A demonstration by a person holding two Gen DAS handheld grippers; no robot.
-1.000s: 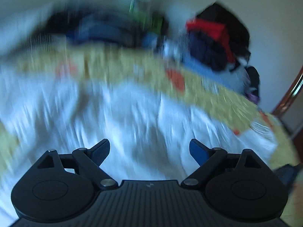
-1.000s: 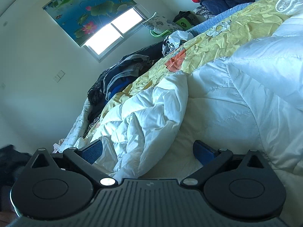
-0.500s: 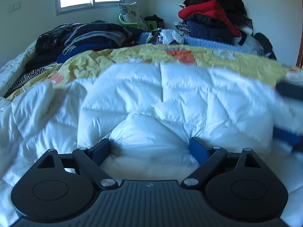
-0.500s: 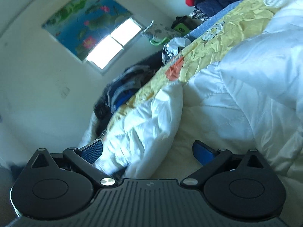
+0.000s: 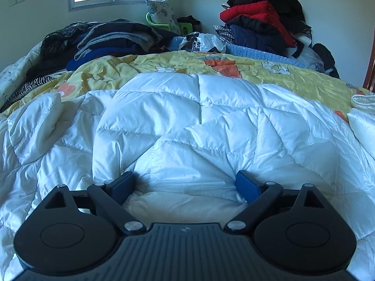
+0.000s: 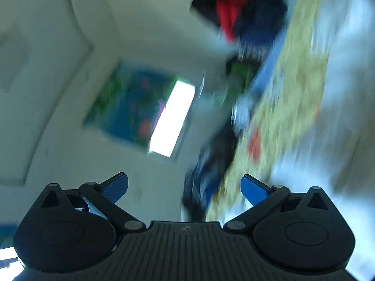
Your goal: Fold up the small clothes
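Left gripper: the left gripper point(image 5: 185, 183) is low over the white quilted jacket point(image 5: 199, 126), its two blue fingers point(image 5: 123, 183) wide apart, with a puffy fold of the white fabric lying between them; nothing is clamped.
Right gripper: the right gripper point(image 6: 185, 187) is tilted up toward the wall and window point(image 6: 172, 119); its fingers are apart and hold nothing. This view is strongly blurred.
Jacket: it lies spread on the near part of the bed and fills the near and middle of the left view. One sleeve point(image 5: 37, 126) lies at the left, its cuff opening turned toward the camera.
Bed cover: a yellow cover with orange flowers point(image 5: 220, 64) lies just behind the jacket.
Far left: a pile of dark folded clothes point(image 5: 110, 42).
Far right: a stack with a red garment point(image 5: 255, 14) against the wall.
Far middle: a crumpled plastic bag point(image 5: 201, 43) and a patterned pillow point(image 5: 161, 11) under the window.
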